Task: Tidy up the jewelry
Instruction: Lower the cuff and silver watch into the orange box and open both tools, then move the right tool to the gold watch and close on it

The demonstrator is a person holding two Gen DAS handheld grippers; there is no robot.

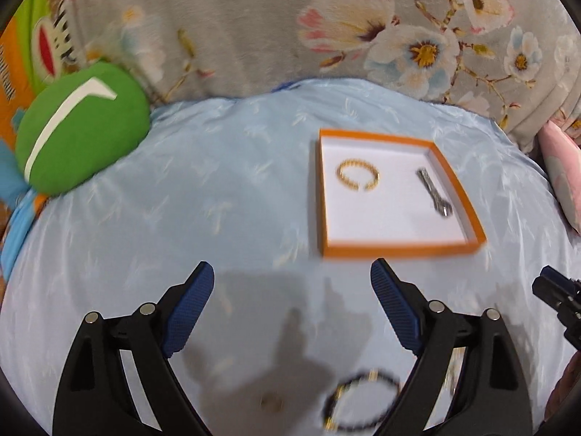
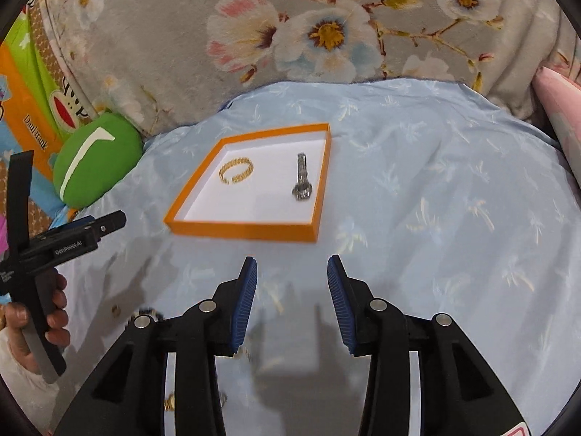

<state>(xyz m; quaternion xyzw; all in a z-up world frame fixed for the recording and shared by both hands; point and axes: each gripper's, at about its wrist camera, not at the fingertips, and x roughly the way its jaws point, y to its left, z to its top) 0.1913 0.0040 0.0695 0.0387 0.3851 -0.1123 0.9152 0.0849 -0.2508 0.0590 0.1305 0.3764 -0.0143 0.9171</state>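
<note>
An orange-rimmed white tray (image 1: 401,249) (image 2: 241,231) lies on the light blue cloth. Inside it rest a gold open bangle (image 1: 358,175) (image 2: 236,170) and a silver piece (image 1: 434,192) (image 2: 301,178). My left gripper (image 1: 292,272) is open and empty, short of the tray's near rim. A dark beaded bracelet with gold bits (image 1: 363,405) lies on the cloth below the left fingers, next to a small round item (image 1: 271,402). My right gripper (image 2: 292,269) is open with nothing between its pads, just before the tray's near edge. Small gold pieces (image 2: 169,403) lie under its left finger.
A green round cushion (image 1: 78,130) (image 2: 96,160) sits at the left edge of the cloth. A grey floral blanket (image 1: 254,18) (image 2: 326,29) rises behind. A pink pillow (image 1: 564,178) is at the right. A person's hand (image 2: 54,312) holds the left gripper's handle.
</note>
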